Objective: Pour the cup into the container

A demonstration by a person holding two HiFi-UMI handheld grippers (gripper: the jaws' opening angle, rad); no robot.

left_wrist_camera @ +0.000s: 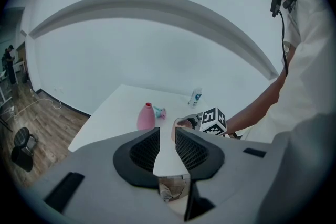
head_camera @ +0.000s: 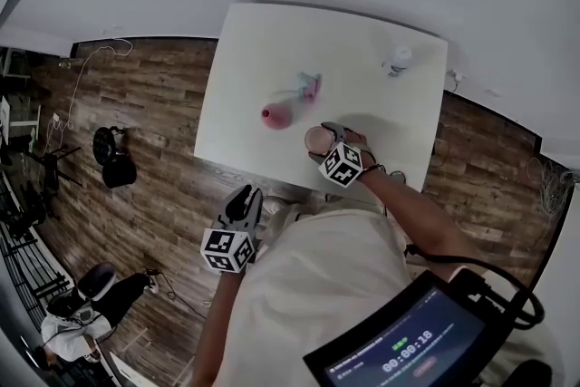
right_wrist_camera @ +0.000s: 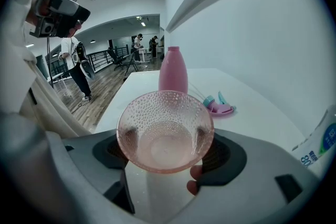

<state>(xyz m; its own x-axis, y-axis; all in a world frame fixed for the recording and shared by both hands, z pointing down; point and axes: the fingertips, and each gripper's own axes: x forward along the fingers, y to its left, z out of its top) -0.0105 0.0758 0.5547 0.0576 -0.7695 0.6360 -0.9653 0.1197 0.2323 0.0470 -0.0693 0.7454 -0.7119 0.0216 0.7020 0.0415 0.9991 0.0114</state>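
White table [head_camera: 254, 41] mid-frame, right gripper [right_wrist_camera: 165, 149] clamped on dimpled translucent pink cup [head_camera: 316, 139] (left gripper [left_wrist_camera: 167, 147] parted, empty, lower left), likely spilling past narrow-mouthed pink bottle [head_camera: 277, 115] if tipped hastily.

Cup [right_wrist_camera: 165, 131] was clear pink, dimpled, glossy. Table [head_camera: 254, 50] was white, smooth, matt. Floor [head_camera: 154, 95] was wood plank, grained.

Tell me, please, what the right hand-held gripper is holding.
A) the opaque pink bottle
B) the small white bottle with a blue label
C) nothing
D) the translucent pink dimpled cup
D: in the right gripper view, the right hand-held gripper has its jaws closed on the translucent pink dimpled cup, while the opaque pink bottle stands apart on the white table.
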